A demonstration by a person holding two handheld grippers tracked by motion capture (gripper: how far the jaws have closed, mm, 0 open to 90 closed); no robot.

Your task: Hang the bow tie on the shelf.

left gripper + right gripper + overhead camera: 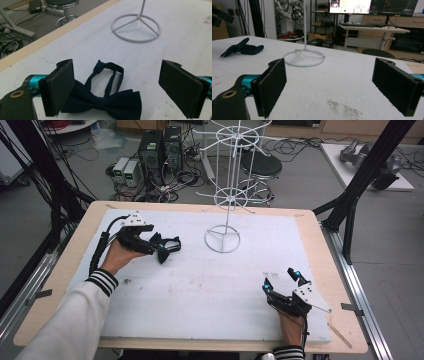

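A white foam board (210, 285) covers the wooden table, with computer towers, cables and a stool on the floor behind. Over on the left, the left gripper (167, 245) hangs right over a dark navy bow tie (105, 100), jaws spread wide on either side of it, nothing pinched yet. The bow tie lies flat on the board, its neck strap looping away toward the stand. This looks like the approach to a pick-up: the next move calls for lowering and closing on the tie, best at the knot, so the cloth comes up in one piece. Moving to the centre, the white wire display stand (225, 200) sits upright on its ring base (136, 27), arms fanning out above, a likely place to hang the tie, and nothing lies between it and the tie. On the right, the right gripper (282, 280) rests low near the board's front edge, jaws spread too, holding nothing, well apart from the action.
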